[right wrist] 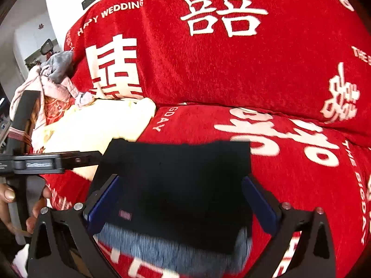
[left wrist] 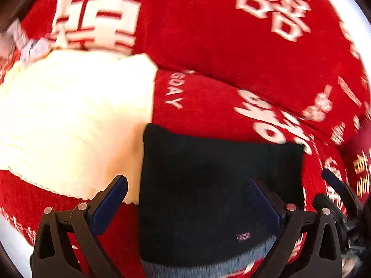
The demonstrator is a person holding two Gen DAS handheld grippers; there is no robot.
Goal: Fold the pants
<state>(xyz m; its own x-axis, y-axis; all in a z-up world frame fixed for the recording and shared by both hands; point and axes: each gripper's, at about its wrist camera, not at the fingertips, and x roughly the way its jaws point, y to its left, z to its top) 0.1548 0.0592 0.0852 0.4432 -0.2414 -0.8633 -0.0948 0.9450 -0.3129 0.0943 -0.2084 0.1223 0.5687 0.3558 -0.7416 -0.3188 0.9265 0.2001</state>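
Left wrist view, left to right: cream-white knitted blanket (left wrist: 74, 120) lay on the red plush sofa cover printed with white characters (left wrist: 208, 34), its right edge just beside the folded black fleece pants (left wrist: 215, 185). The pants sat as a dark rectangle on the seat cushion, the grey fuzzy lining (left wrist: 208, 259) showing along the near edge and a small striped label near that edge. Left tongs (left wrist: 187, 203) stood wide, the blue-padded fingers (left wrist: 111, 203) not clamped on anything; the left finger sat over the blanket's edge just outside the pants' left side, the other over the pants near their right side. At far right, part of the other tool's dark frame showed beside the pants.

Right wrist view, left to right: a heap of pale pink and grey clothes (right wrist: 51, 78) lay at the far left end of the sofa, touching the blanket (right wrist: 97, 125). The other tool's black body reached in from the left, its tip at the pants' (right wrist: 180, 185) far left corner. Right tongs (right wrist: 183, 203) were spread wide, holding nothing; the pants lay between the fingers (right wrist: 259, 203), the folded stack spanning nearly the whole gap. No containers showed in either view.
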